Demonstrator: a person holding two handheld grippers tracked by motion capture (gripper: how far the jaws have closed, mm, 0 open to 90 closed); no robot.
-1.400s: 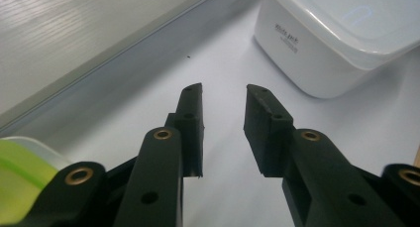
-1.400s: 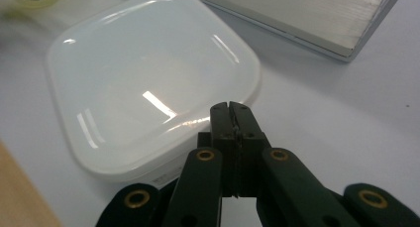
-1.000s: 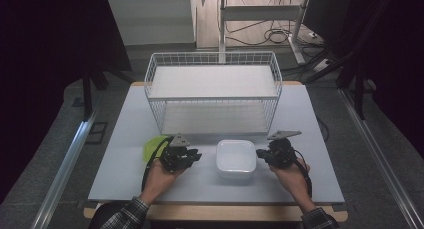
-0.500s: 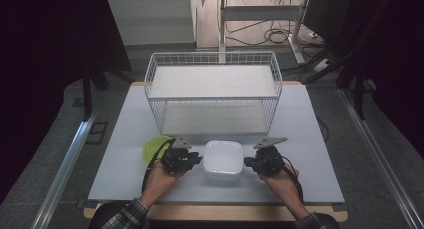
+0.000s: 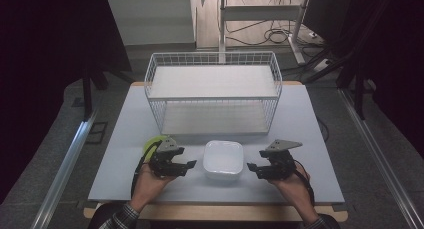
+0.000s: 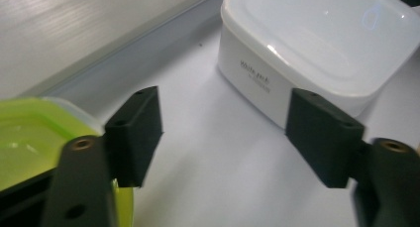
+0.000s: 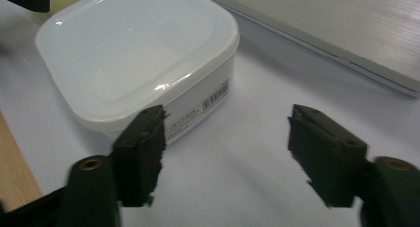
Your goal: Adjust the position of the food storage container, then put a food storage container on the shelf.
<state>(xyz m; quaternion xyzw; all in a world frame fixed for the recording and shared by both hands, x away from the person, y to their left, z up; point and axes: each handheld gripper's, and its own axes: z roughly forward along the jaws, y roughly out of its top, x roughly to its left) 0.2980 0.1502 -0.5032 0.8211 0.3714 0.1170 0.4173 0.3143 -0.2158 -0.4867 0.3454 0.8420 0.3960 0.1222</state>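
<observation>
A white lidded box sits on the table's front middle, between my two grippers. My left gripper stands just left of it, apart from it, and its jaws have just been opening. In the left gripper view the gripper has bare table between its fingers, and the box lies just beyond the right one. My right gripper is a short way right of the box, and its jaws have also just been opening. In the right gripper view this gripper holds nothing, with the box ahead to its left.
A green container lies behind my left gripper, close by its left jaw in the left gripper view. A white wire basket stands across the back of the table. The wooden table edge runs along the front.
The white box slid a little to the left with the right gripper against it. That gripper then drew back to the right. Both grippers went from shut to open.
</observation>
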